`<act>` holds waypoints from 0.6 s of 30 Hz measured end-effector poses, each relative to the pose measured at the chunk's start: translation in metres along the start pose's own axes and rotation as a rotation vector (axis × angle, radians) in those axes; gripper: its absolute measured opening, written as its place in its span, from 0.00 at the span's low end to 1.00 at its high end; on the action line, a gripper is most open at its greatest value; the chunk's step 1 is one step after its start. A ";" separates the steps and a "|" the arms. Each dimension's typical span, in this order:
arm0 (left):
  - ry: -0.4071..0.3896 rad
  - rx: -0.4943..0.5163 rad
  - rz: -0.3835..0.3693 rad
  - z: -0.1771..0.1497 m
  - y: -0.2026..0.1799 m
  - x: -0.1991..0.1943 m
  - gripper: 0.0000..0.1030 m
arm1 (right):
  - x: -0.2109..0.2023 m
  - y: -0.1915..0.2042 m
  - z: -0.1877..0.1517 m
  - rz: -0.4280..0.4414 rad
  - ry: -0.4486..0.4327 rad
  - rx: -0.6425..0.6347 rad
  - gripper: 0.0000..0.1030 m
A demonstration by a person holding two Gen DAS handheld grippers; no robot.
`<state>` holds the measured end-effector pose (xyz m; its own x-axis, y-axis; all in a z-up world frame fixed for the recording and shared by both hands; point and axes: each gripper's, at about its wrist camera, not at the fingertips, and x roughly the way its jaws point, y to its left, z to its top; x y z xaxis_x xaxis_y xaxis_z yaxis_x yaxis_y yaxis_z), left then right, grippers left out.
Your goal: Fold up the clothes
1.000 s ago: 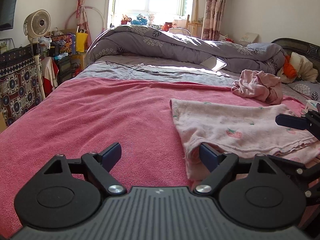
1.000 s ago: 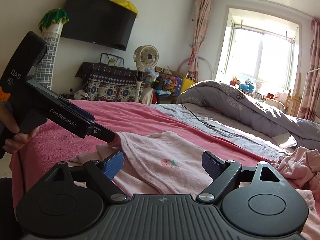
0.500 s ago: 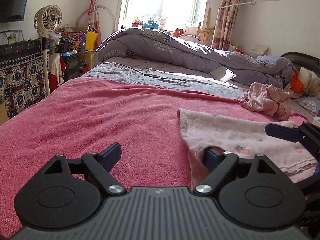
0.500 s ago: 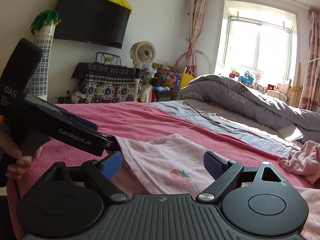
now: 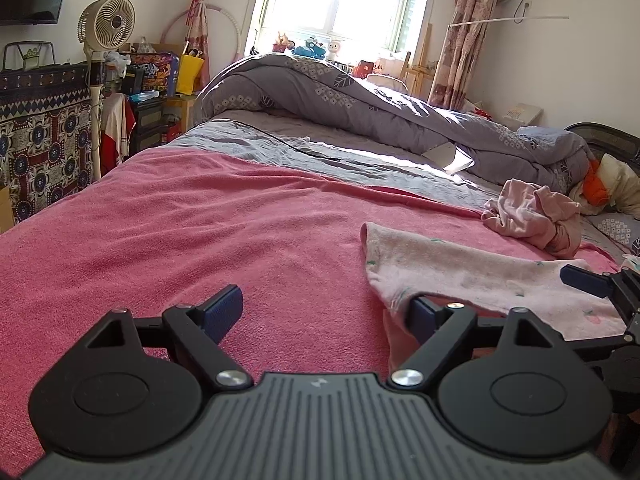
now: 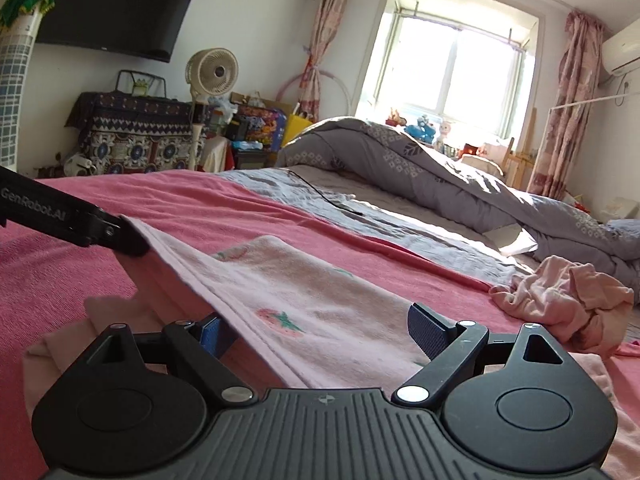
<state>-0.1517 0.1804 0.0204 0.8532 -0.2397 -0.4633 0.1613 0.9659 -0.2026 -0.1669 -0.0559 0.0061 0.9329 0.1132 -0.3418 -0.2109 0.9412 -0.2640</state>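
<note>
A pale pink strawberry-print garment (image 5: 472,276) lies on the pink blanket (image 5: 200,232) at the right; in the right wrist view it (image 6: 304,300) fills the centre. My left gripper (image 5: 324,312) is open, and its right finger (image 5: 424,314) sits under the garment's near hem, which is raised off the bed. My right gripper (image 6: 324,330) is open, and the hem drapes over its left finger (image 6: 210,334). The left gripper's arm shows in the right wrist view (image 6: 72,220), touching the hem's far end.
A crumpled pink garment (image 5: 536,212) lies beyond the flat one. A rolled grey duvet (image 5: 380,112) lies across the far bed, with a black cable (image 5: 296,148) in front of it. A fan (image 5: 106,28) and cluttered shelves stand at the left.
Both grippers have dropped low and slid in at the garment's near hem. The hem now rides up on their fingers, stretched between them. Both stay open.
</note>
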 end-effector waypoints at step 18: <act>0.031 0.021 0.035 -0.009 -0.006 -0.003 0.88 | -0.056 -0.144 -0.102 -0.472 0.018 -0.165 0.98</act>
<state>-0.1597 0.1739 0.0152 0.8428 -0.2081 -0.4964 0.1423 0.9755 -0.1675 -0.2184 -0.2299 -0.0285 0.9329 -0.3195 -0.1661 0.1879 0.8254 -0.5323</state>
